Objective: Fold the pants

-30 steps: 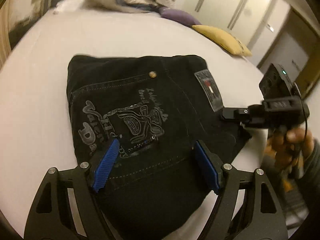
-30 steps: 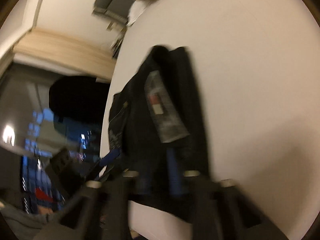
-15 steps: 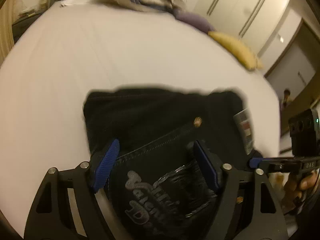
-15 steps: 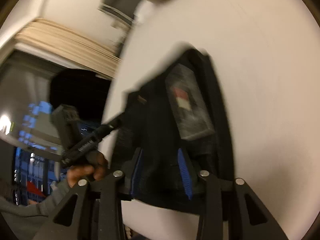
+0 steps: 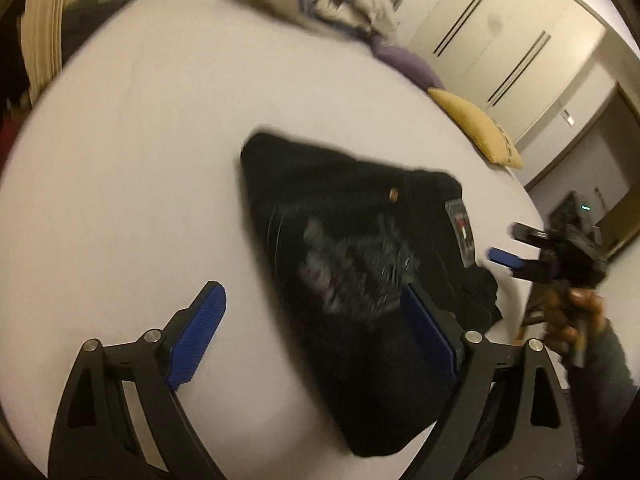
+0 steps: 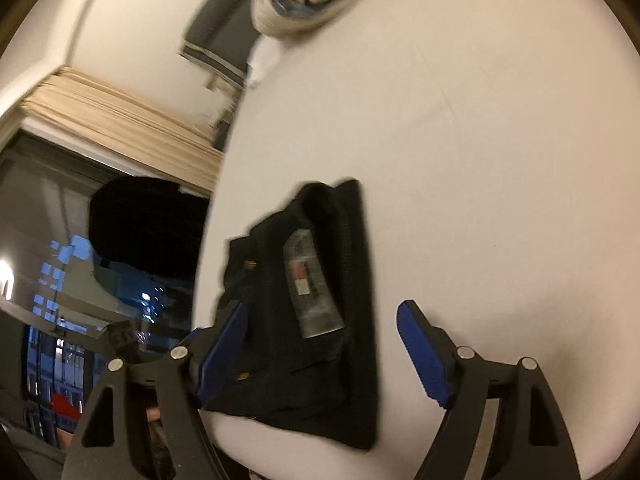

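Black pants (image 5: 360, 280) folded compact, blurred pale print, seemingly flat on bed (image 5: 140, 140)

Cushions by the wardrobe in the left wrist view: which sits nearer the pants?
The yellow cushion; the purple cushion lies farther up the bed from the pants.

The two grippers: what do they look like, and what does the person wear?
Each gripper, left and right, has black skeletal fingers with triangular cut-outs, silver rivets and ribbed blue pads. The right unit shows a green light. A dark sleeve is worn.
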A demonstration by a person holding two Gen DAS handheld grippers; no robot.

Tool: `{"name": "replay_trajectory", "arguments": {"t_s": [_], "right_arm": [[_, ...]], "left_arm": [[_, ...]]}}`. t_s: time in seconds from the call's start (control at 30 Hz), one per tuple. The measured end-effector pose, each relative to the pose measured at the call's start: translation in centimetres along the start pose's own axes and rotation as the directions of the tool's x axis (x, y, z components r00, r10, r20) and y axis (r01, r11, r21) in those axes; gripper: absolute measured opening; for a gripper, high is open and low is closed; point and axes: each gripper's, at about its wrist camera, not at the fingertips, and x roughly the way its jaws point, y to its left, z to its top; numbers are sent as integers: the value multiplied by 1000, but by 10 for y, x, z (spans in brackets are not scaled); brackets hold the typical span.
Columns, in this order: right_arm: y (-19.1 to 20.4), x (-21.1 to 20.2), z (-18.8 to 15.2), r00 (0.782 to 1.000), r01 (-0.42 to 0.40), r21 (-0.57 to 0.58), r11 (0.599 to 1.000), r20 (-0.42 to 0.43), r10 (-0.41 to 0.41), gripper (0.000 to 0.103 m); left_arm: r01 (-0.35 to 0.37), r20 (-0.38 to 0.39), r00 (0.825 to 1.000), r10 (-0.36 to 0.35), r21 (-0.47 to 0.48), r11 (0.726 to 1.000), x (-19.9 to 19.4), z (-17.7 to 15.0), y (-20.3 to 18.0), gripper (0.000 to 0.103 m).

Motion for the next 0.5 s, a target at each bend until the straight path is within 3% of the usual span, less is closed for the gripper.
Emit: {"name": "replay_trajectory", "arguments": {"t_s": [0.17, 0.23, 0.3, 0.37, 0.5], "right_arm": [[-2, 23, 6, 999, 0, -14, 1000, -46, 0, 78], [3, 33, 8, 997, 16, -30, 999, -77, -18, 71], [4, 37, 7, 994, 25, -41, 999, -105, -29, 56], [8, 47, 8, 991, 28, -43, 999, -130, -33, 48], [21, 46, 3, 988, 94, -80, 992, -117, -103, 39]], "left_arm": [[36, -127, 991, -41, -42, 998, 39, -5, 4, 89], [39, -151, 988, -43, -35, 999, 50, 1, 0, 88], [56, -194, 979, -63, -37, 998, 63, 8, -5, 88], [52, -214, 975, -59, -35, 998, 70, 14, -9, 88], [21, -233, 972, -28, -31, 999, 77, 21, -19, 60]]}}
